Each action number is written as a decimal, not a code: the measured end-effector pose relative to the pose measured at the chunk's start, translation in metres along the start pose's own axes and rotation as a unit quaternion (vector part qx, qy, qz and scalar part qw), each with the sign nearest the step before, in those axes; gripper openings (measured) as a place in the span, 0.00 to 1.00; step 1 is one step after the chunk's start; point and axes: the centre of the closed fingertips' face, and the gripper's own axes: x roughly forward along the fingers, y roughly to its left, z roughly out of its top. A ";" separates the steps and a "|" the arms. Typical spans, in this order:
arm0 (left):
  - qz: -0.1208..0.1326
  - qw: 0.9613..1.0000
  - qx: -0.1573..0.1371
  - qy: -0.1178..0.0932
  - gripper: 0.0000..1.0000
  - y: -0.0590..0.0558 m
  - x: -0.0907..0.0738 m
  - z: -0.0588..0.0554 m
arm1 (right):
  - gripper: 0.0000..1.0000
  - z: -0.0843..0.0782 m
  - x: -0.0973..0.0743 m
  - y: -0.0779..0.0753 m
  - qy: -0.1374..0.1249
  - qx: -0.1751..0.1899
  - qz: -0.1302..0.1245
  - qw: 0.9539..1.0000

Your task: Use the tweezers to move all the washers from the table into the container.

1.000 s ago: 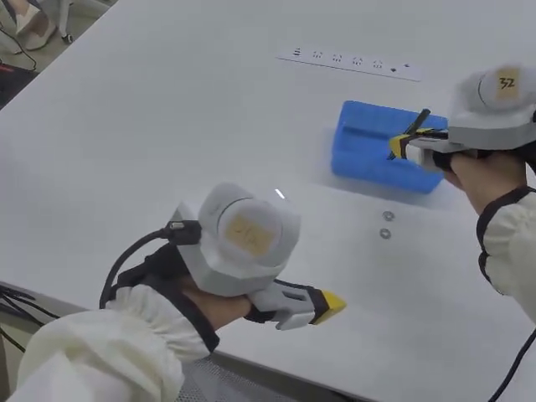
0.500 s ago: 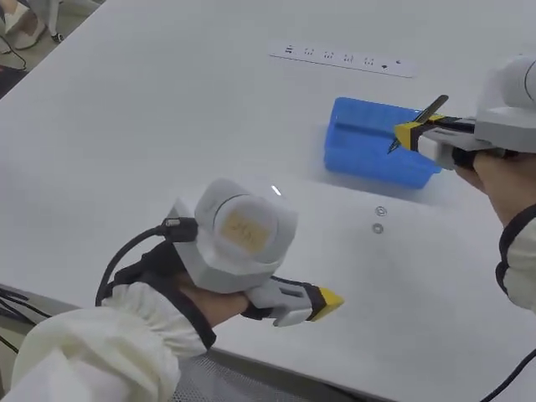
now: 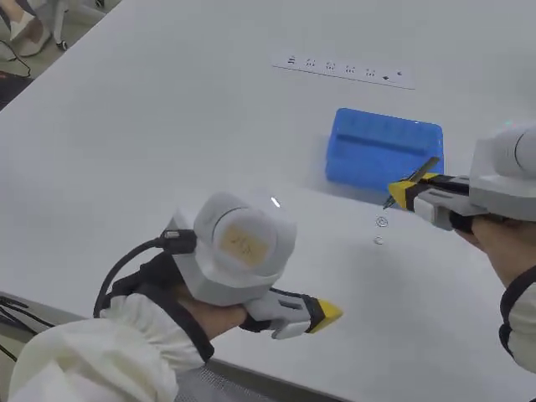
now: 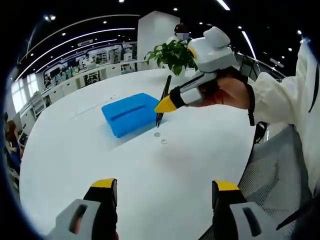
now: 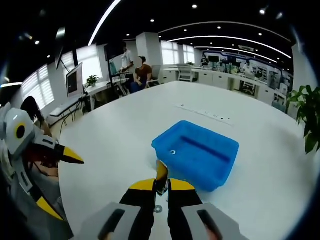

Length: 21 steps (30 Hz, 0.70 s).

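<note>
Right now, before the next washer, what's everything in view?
white table: one, white, under everything.
blue plastic container: one, blue, on the table.
small metal washers: two, silvery, on the table near the container; a third inside it.
white power strip: one, white, beyond the container.
green potted plant: one, green, past the table.
slim black tweezers: one, black, in right tool, tips near washers.
left tool: one, yellow-tipped, open, near table edge.
right tool: one, yellow-tipped, shut on the tweezers.

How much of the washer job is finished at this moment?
Done: one small metal washer lies in the blue plastic container. In hand: the right gripper is shut on the black tweezers. Left: two more metal washers lie on the white table.
</note>
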 end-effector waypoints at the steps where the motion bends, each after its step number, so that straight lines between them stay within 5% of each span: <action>1: 0.000 1.000 0.000 0.000 0.79 0.000 0.000 0.000 | 0.05 -0.003 0.000 0.002 0.003 0.003 0.003 1.000; 8: 0.000 1.000 0.001 0.000 0.79 -0.001 0.001 -0.001 | 0.05 -0.022 0.005 0.005 0.025 -0.003 0.003 1.000; 21: 0.000 1.000 0.000 0.004 0.78 -0.001 0.002 -0.004 | 0.05 -0.029 0.012 0.004 0.037 0.007 0.005 0.999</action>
